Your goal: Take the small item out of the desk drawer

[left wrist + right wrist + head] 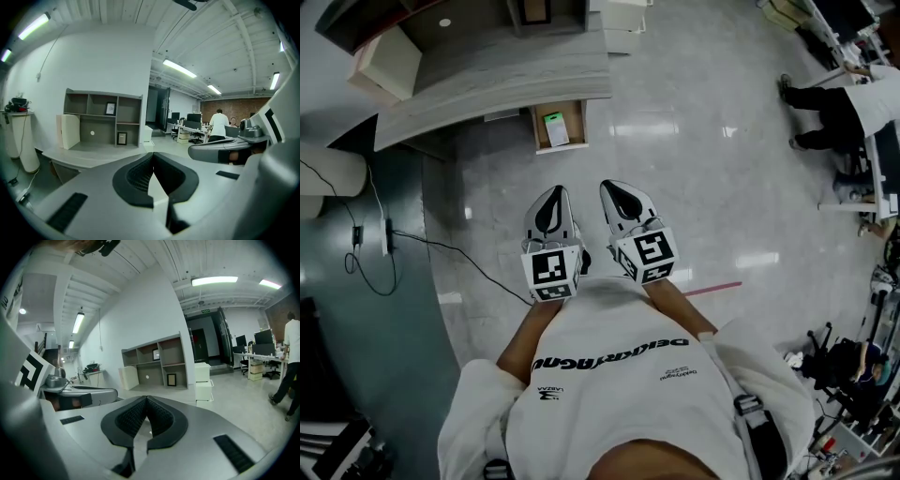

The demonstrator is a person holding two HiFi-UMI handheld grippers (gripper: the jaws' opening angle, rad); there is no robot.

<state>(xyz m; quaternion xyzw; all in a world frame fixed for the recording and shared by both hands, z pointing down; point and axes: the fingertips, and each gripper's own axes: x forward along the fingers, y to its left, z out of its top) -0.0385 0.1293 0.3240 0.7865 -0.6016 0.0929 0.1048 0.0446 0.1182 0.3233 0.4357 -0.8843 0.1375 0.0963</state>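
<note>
Distance was my first worry. The left gripper (551,193) and the right gripper (615,187) hung side by side over bare floor (694,169). Both pairs of jaws were pressed fully together, with nothing between them. The open drawer (578,124) sat well ahead of the left jaws, tucked under the front edge of the surface (497,70). The small item (554,128), flat and white with a green patch, lay inside it.

I judged several ways this could go badly. If I reached in with the jaws closed, I would only push the item deeper or jam it against the drawer wall. Because it lay so flat, opened jaws might scrape the drawer bottom and skid off its edges. Coming in too high could knock the gripper against the overhanging surface. A black cable (450,249) also trailed across the floor off to the left of the left jaws, and it could snag a step forward.
</note>
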